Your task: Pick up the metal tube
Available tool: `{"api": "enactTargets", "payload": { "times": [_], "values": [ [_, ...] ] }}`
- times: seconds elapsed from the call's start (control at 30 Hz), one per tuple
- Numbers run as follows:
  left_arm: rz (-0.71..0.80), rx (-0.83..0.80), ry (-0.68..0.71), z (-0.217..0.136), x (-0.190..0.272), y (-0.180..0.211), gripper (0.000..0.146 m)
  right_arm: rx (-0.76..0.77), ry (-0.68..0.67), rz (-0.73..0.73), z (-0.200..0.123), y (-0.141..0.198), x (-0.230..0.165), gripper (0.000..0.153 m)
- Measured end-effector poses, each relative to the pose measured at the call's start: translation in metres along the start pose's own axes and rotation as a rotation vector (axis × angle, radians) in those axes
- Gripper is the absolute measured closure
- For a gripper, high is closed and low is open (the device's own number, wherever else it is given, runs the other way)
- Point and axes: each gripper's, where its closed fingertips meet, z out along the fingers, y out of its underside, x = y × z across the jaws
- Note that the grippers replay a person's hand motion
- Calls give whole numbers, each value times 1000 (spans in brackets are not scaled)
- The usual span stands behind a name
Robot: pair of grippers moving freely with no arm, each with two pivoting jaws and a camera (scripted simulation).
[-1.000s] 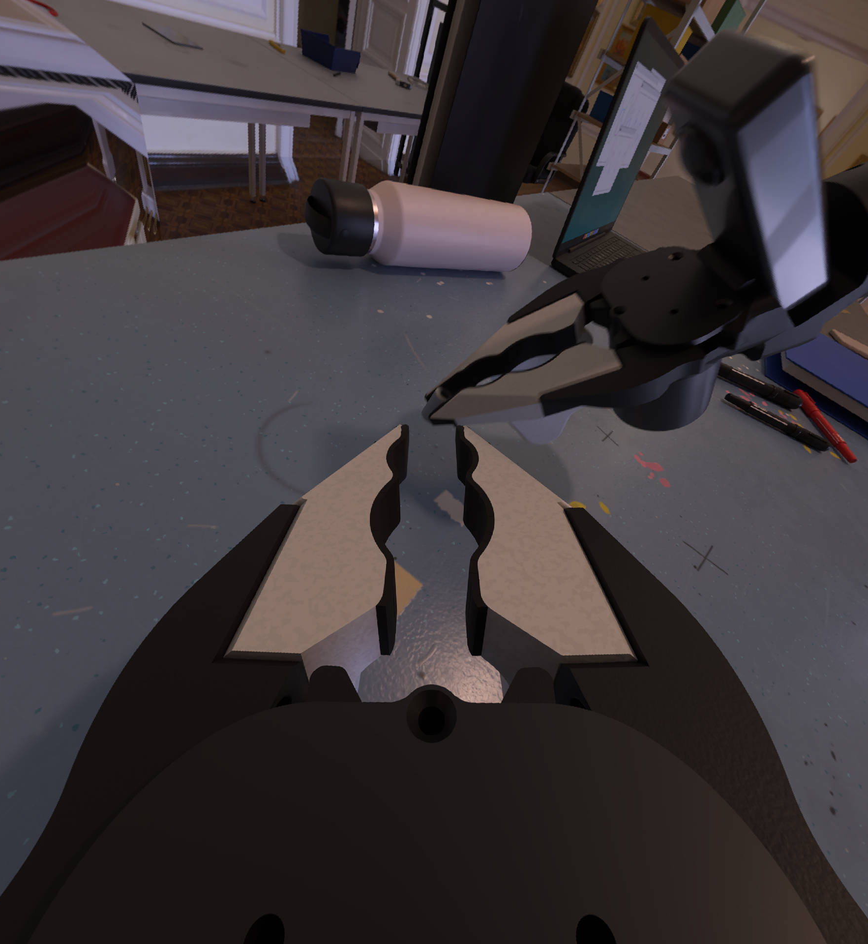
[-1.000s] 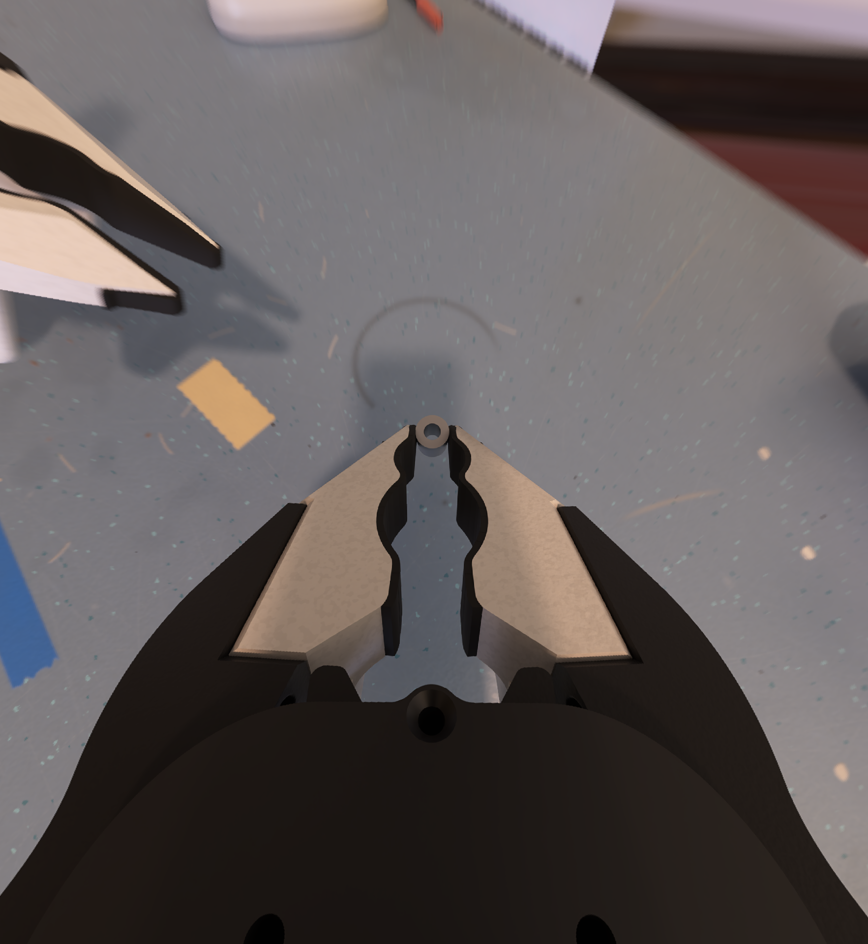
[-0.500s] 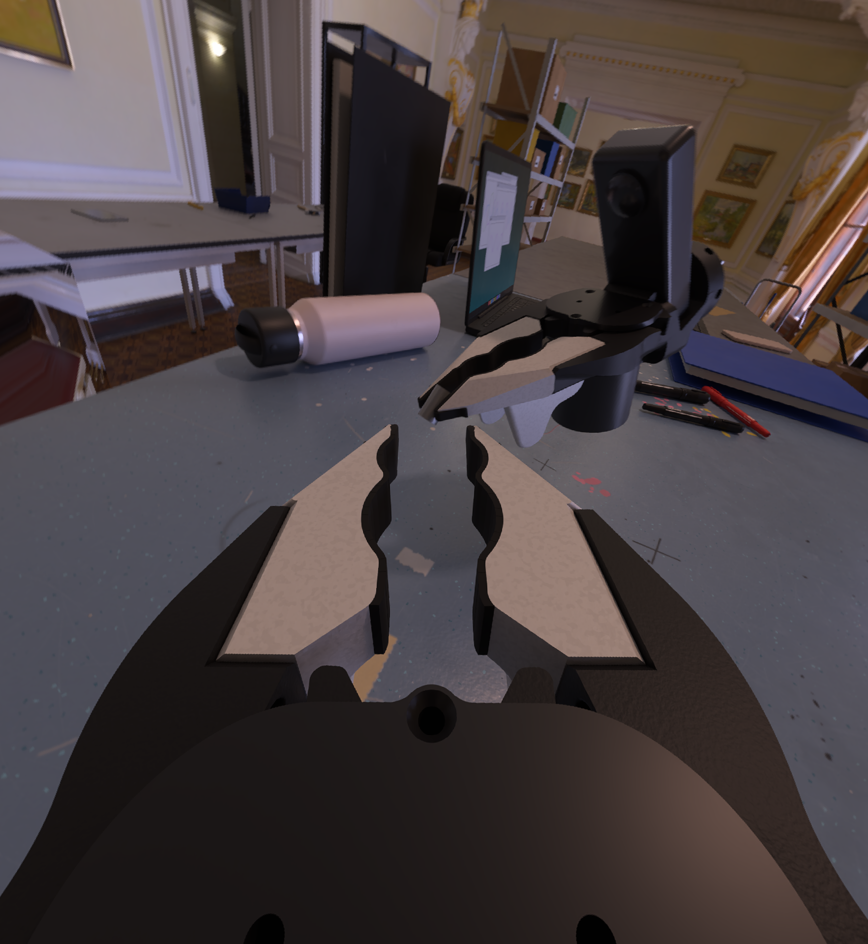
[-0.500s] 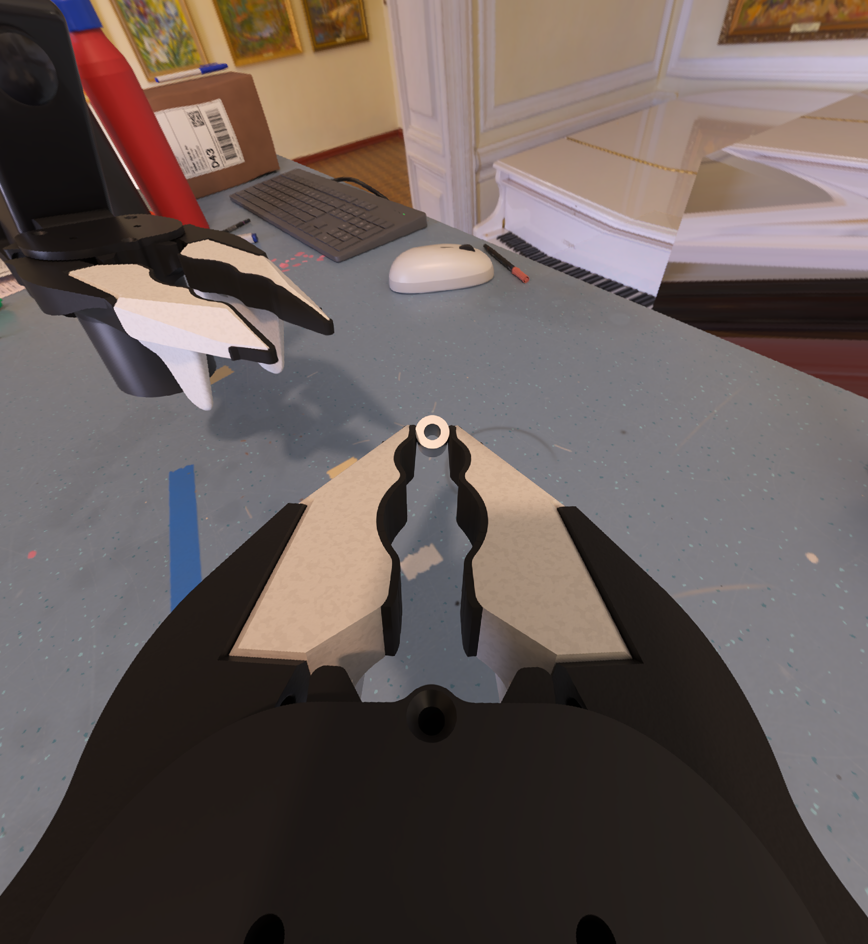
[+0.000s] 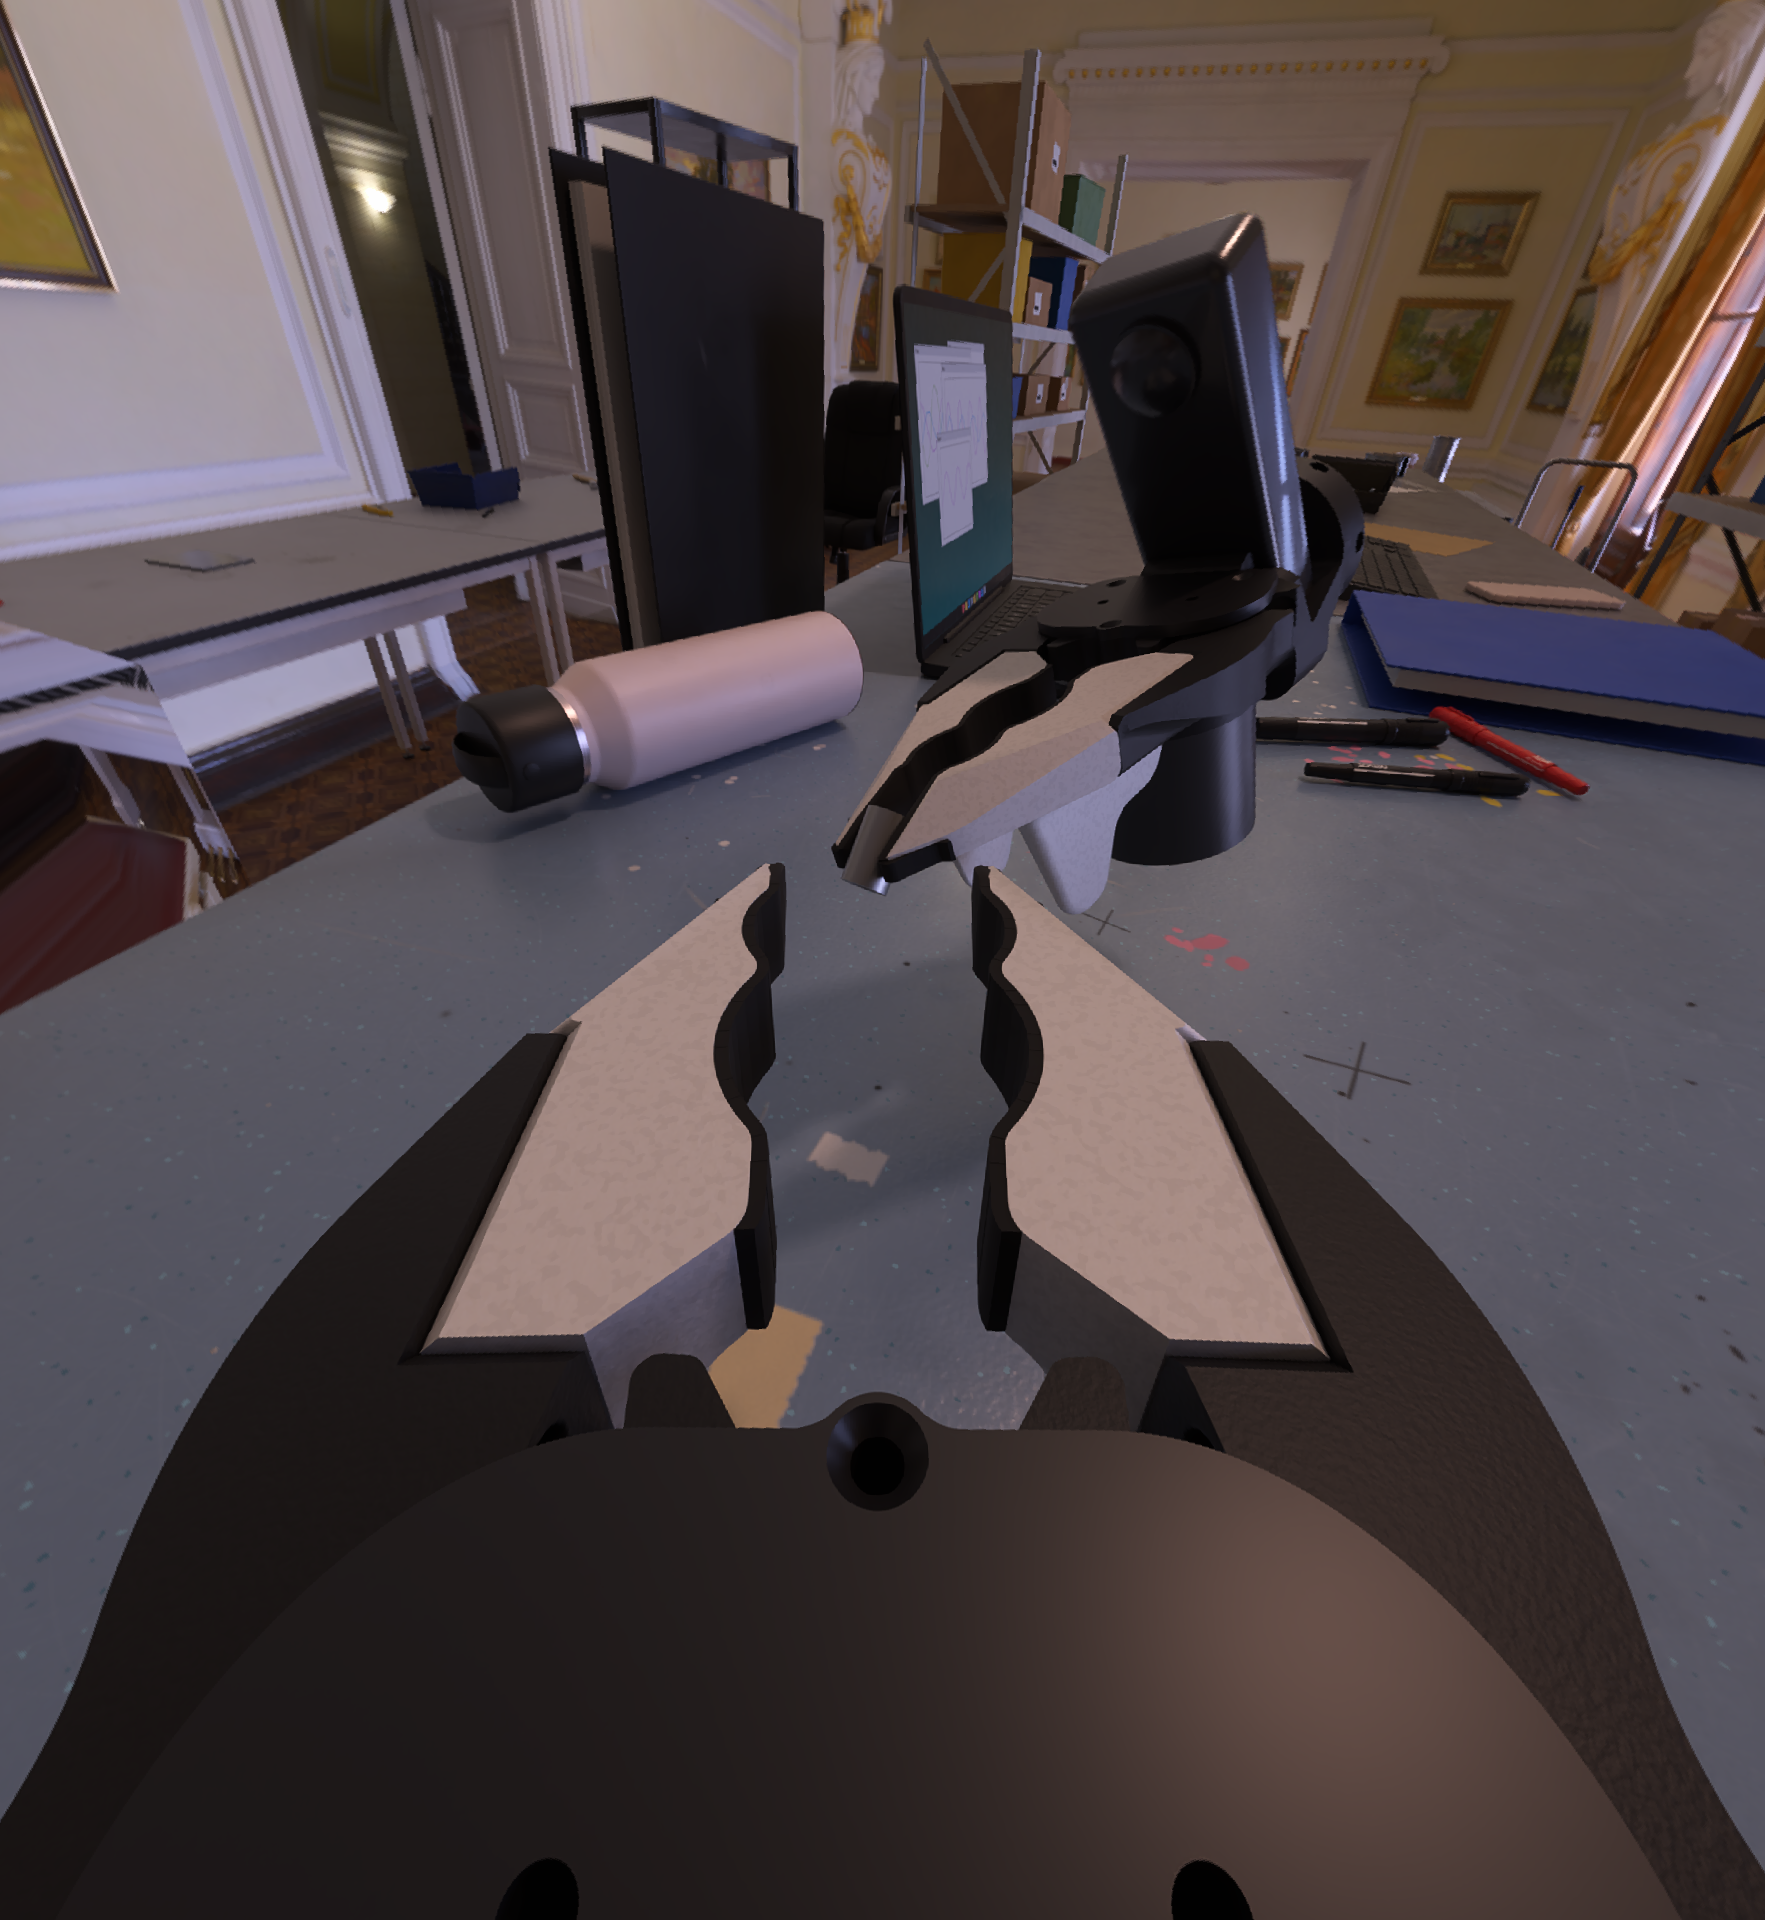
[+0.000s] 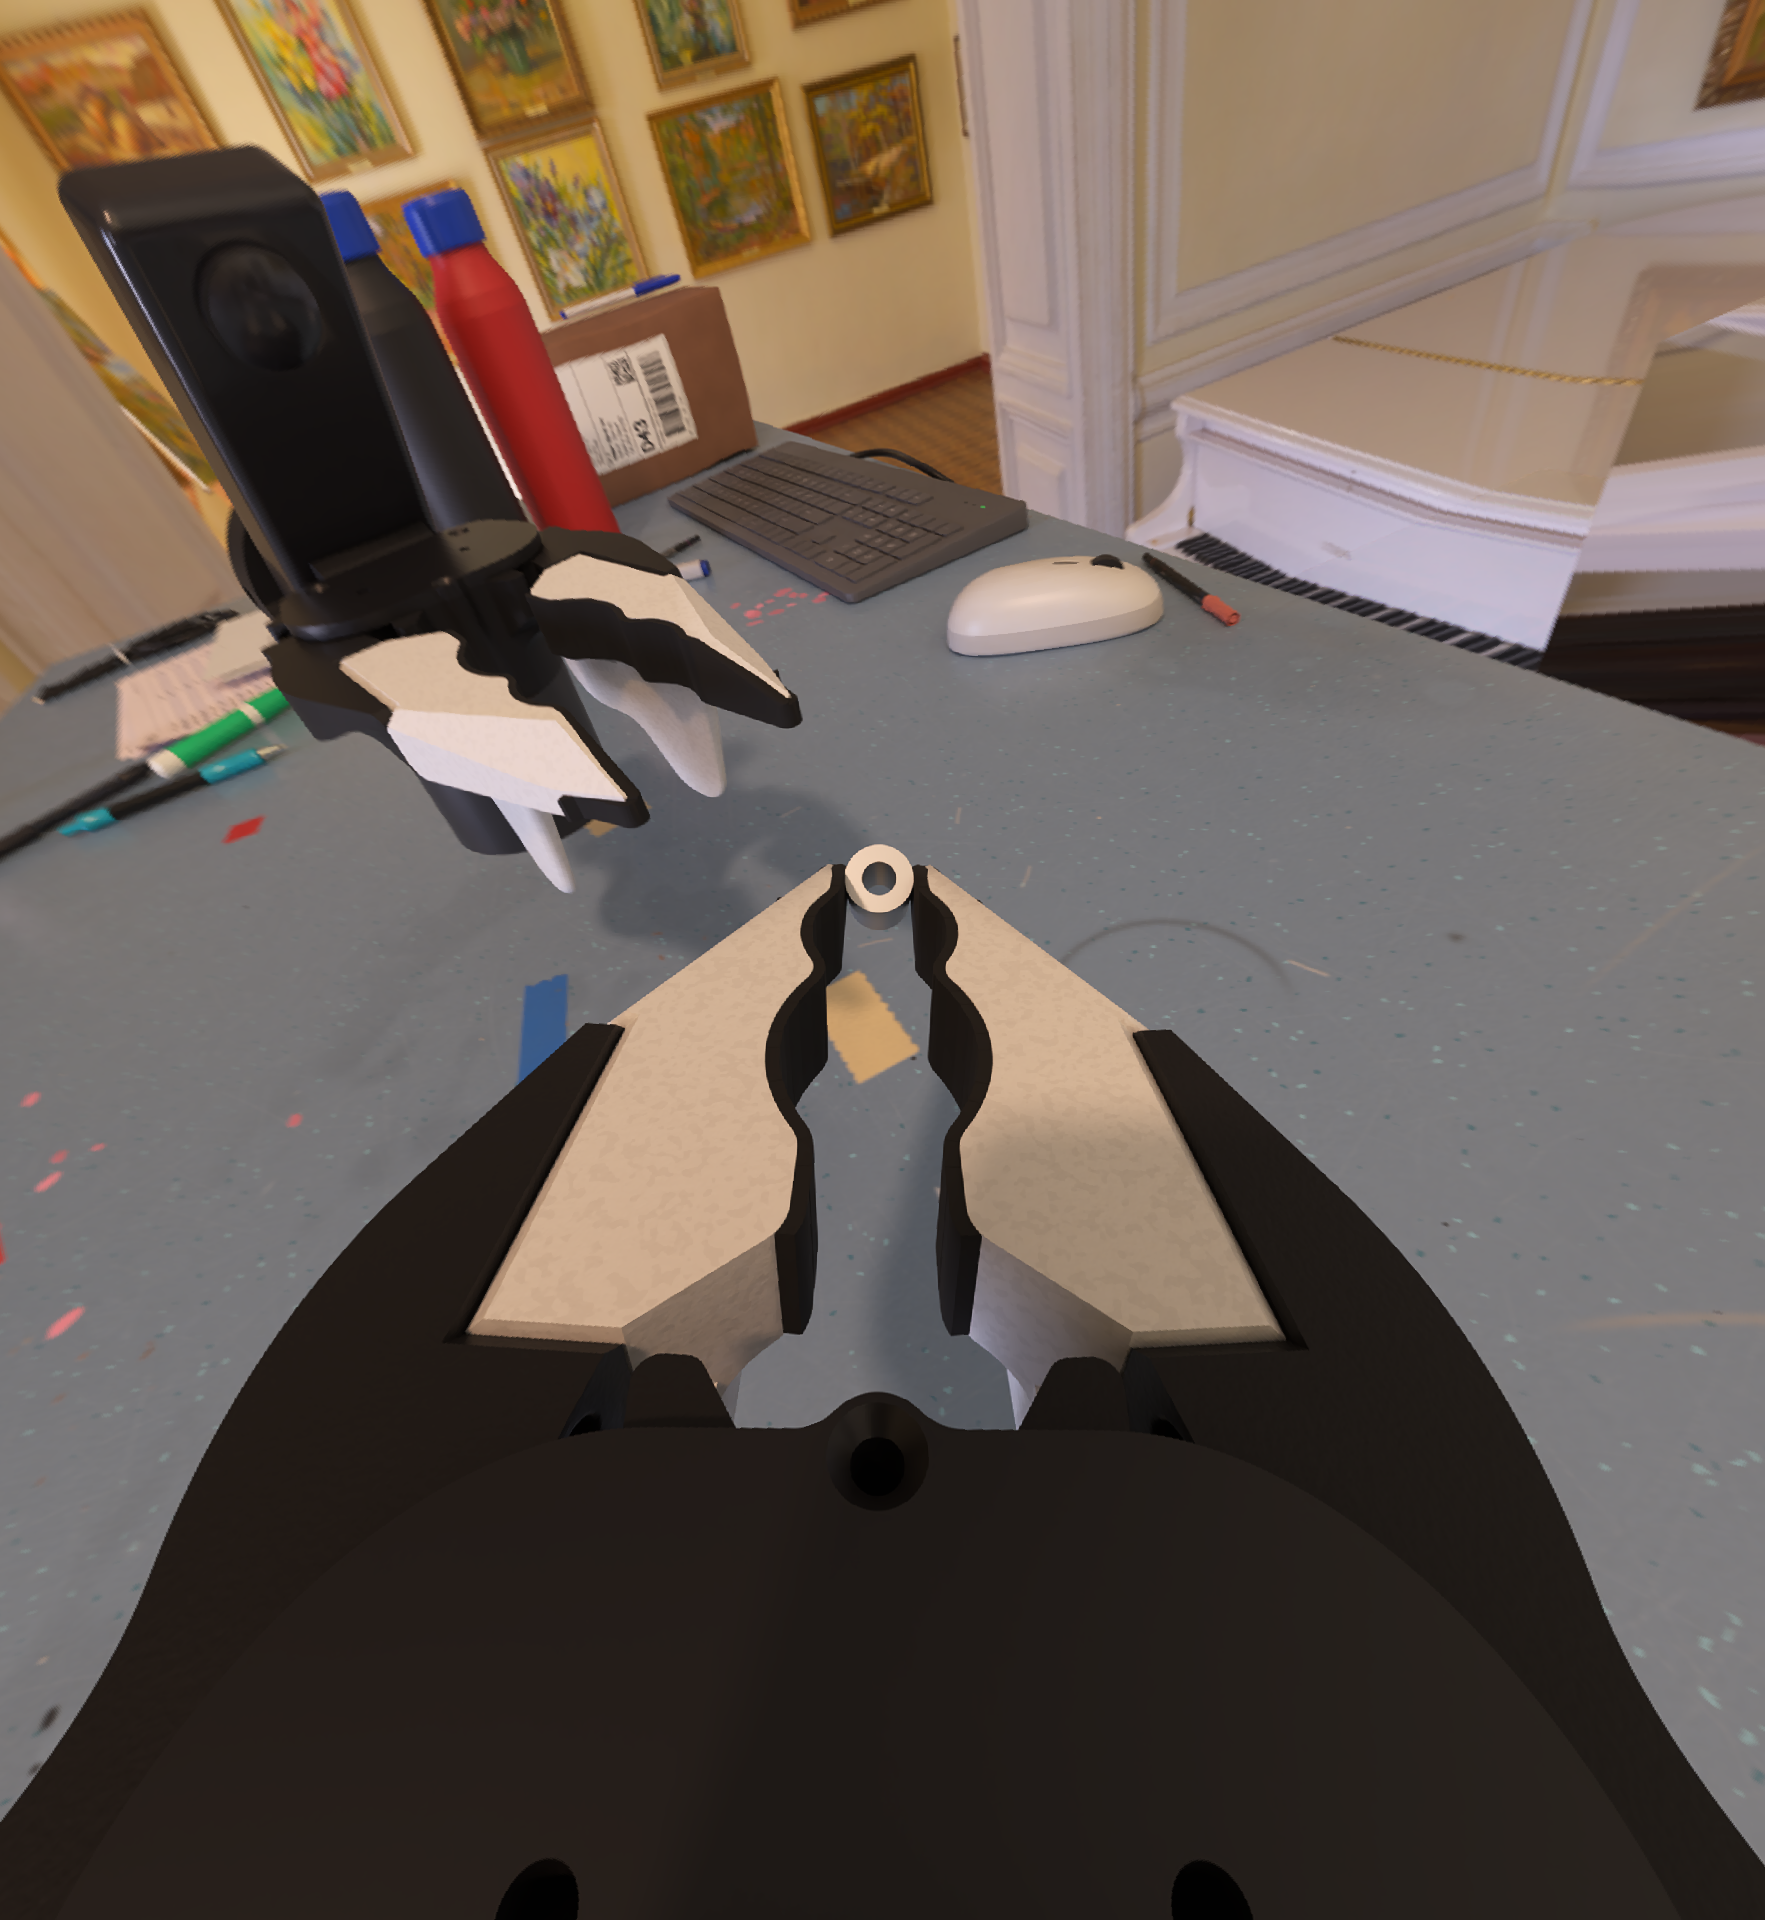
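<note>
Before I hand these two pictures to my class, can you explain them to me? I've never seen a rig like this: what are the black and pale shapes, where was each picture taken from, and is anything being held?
Each picture comes from a camera mounted on one pair of tongs, looking forward along its two pale fingers. So the big shape at the bottom of each picture is that camera's own tongs, and the smaller one farther off is the other pair.

In the left view, the left tongs are open and hold nothing. In the right view, the right tongs pinch a small metal tube at their tips, above the grey table; you look at its ring-shaped end.

On the table lie a pale bottle on its side, a laptop, a keyboard, a mouse and several pens.
</note>
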Motion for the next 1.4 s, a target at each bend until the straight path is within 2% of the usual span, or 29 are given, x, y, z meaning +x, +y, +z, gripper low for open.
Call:
{"api": "enactTargets", "payload": {
  "times": [0.27, 0.77, 0.93, 1.1, 1.23, 1.4],
  "values": [
    [117, 18, -27, 2, 6, -3, 107, 12, -68, 56, -1, -1, -7, 141],
    [96, 18, -34, 0, 2, -4, 103, 45, -159, 120, -2, -5, -17, 141],
    [59, 70, -78, -7, -8, -13, 103, 31, -163, 107, -2, -4, -19, 141],
    [14, 135, -156, -22, -27, -24, 103, -48, -189, 30, 2, 5, -31, 141],
    [0, 159, -222, -30, -39, -28, 103, -135, -272, -64, 8, 19, -54, 141],
    [-52, 138, -230, -30, -45, -23, 103, -296, -303, -257, 17, 49, -74, 141]
  ]
}}
